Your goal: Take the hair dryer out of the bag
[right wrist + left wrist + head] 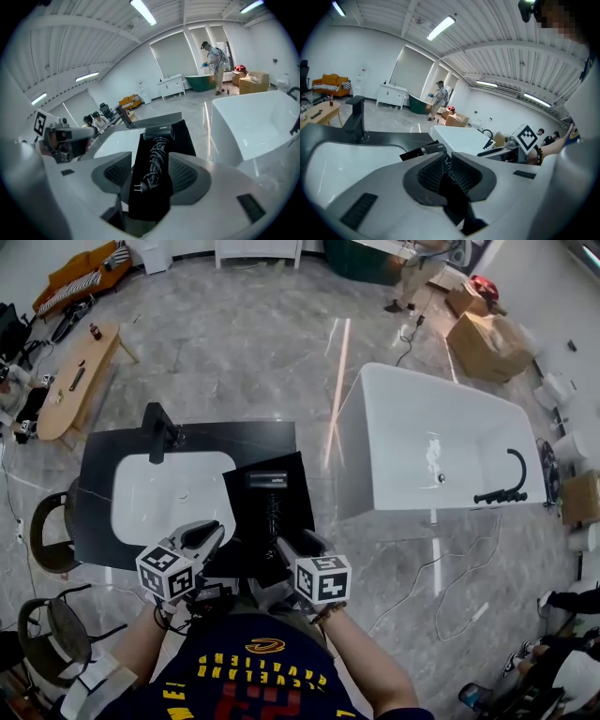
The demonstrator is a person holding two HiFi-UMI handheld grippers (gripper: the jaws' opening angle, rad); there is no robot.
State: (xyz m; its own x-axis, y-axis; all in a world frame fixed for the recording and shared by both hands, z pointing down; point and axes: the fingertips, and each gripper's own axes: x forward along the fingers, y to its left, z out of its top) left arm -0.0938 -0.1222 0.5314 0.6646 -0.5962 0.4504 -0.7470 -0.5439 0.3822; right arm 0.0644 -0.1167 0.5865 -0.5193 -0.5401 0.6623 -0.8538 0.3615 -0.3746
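Observation:
The black hair dryer (pixel 267 480) lies on top of the flat black bag (pixel 246 507) on the dark counter, with its cord (pixel 272 514) wound up along the handle. In the right gripper view the hair dryer (pixel 158 132) and its plug (pixel 139 187) rest on the bag (pixel 185 136), below and beyond my open right gripper (pixel 150 173), which holds nothing. My right gripper (pixel 291 545) hovers at the bag's near end. My left gripper (pixel 214 535) is at the bag's near left edge. Its jaws are nearly together in the left gripper view, and my left gripper (pixel 449 168) pinches black bag fabric.
A white sink basin (pixel 169 498) with a black faucet (pixel 161 432) is set in the counter left of the bag. A white bathtub (pixel 431 442) stands to the right. Chairs (pixel 52 531) stand at the left, a wooden table (pixel 80 376) farther back, and cardboard boxes (pixel 487 343) at the far right.

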